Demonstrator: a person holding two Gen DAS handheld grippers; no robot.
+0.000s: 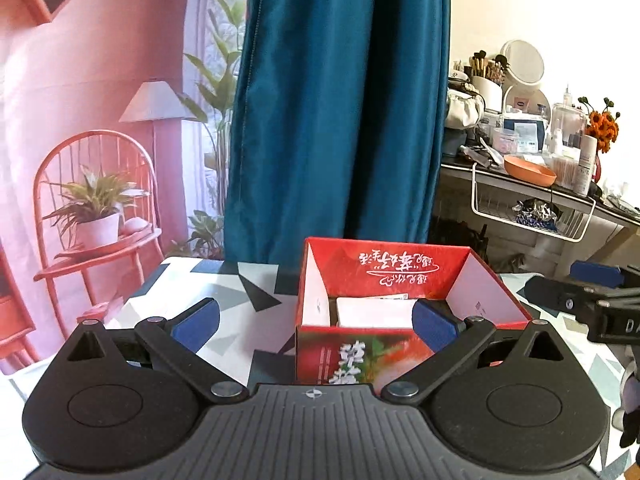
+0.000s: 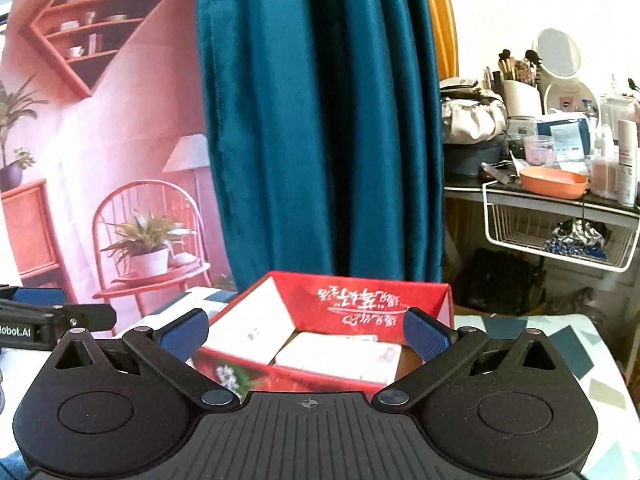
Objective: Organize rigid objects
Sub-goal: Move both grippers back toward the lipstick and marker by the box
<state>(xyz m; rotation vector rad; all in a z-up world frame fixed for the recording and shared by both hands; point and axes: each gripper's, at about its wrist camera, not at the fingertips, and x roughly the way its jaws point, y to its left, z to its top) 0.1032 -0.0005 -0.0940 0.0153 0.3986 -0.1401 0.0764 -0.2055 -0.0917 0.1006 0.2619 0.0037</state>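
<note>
Patterned table is carrying a red box at 12 o'clock — a white item is already lying inside; left gripper and right gripper are hovering wide open, holding nothing, so nothing more to pack is showing.

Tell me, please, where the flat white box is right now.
The flat white box lies inside the open red box on the patterned table, ahead of both open tongs in each wrist view.

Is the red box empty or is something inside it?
Not empty. The open red box holds a flat white box, lying on its bottom in both views.
</note>
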